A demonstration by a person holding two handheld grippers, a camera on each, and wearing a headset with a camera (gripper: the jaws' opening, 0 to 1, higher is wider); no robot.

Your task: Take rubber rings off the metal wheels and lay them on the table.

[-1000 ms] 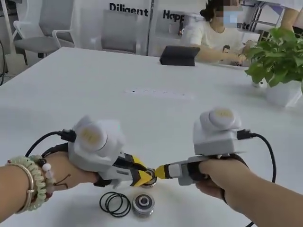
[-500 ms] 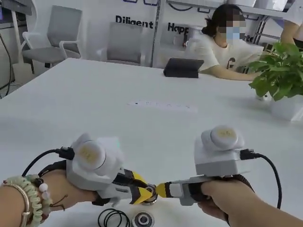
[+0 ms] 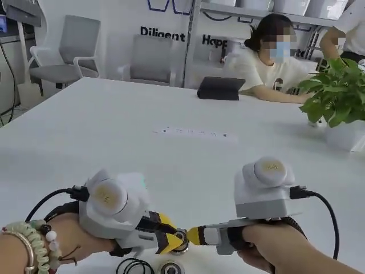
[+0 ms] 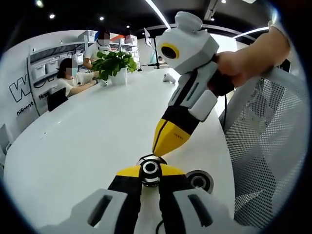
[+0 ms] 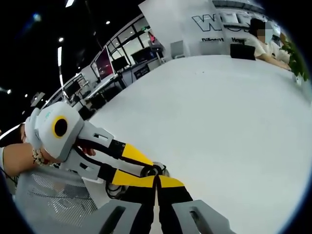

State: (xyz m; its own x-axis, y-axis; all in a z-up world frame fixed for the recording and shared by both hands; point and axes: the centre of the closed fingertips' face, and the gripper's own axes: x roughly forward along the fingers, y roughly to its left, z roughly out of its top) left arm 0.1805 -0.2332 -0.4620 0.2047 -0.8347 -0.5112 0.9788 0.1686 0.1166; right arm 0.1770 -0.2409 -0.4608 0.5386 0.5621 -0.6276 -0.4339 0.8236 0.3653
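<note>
A small metal wheel (image 3: 181, 240) (image 4: 149, 167) with a black rubber rim is held just above the table, and my left gripper (image 3: 175, 242) (image 4: 149, 173) is shut on it from both sides. My right gripper (image 3: 191, 235) (image 5: 157, 179) is shut, with its yellow tips against the wheel's edge (image 5: 157, 170). Whether a ring is pinched between those tips is hidden. The right gripper's tip (image 4: 157, 147) meets the wheel from above in the left gripper view. Loose black rubber rings (image 3: 132, 266) lie on the table below the left gripper, beside a second wheel (image 3: 171, 268) (image 4: 200, 181).
The white table (image 3: 171, 160) stretches away ahead. A potted plant (image 3: 336, 91) stands at the far right, with a dark pouch (image 3: 220, 88) and a seated person at the far end. A mesh chair back (image 4: 263, 146) stands close behind the table's near edge.
The head camera has tilted up, so the grippers sit lower in the picture. Both grippers stay together at the held wheel, with no clear move.
</note>
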